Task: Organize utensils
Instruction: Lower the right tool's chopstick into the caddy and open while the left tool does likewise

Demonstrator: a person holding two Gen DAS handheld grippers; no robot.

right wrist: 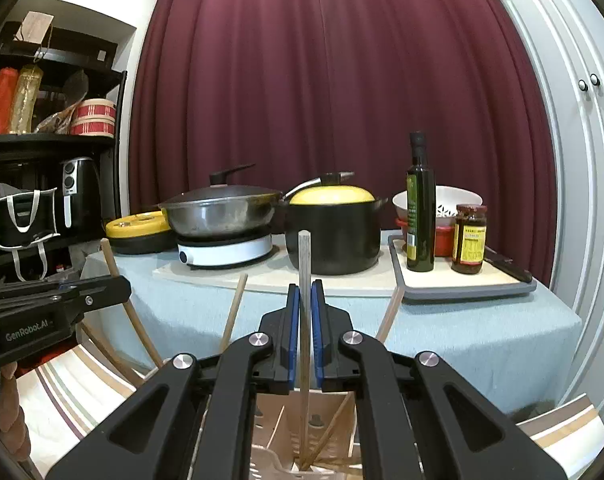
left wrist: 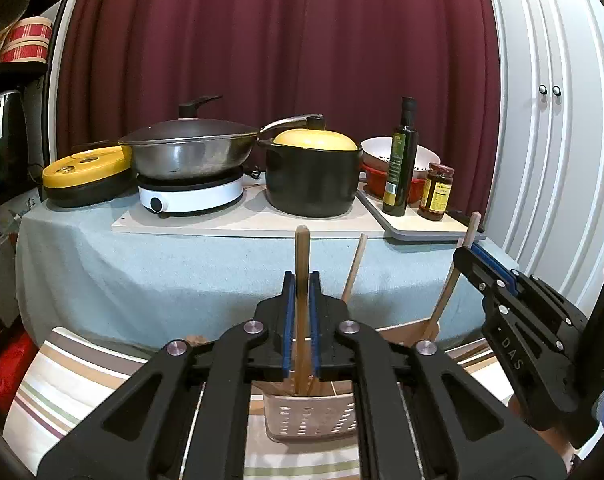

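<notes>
Both grippers clamp upright chopsticks: left gripper [left wrist: 302, 292] on a brown chopstick [left wrist: 302, 256], right gripper [right wrist: 305, 304] on a pale chopstick [right wrist: 304, 260], perforated holder [left wrist: 309, 416] straight below

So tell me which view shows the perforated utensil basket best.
The left wrist view: the utensil basket shows its slotted front wall and rim below the left hand-held gripper, which is shut on a wooden chopstick. The right wrist view looks down into the basket, mostly hidden behind the right hand-held gripper.
</notes>
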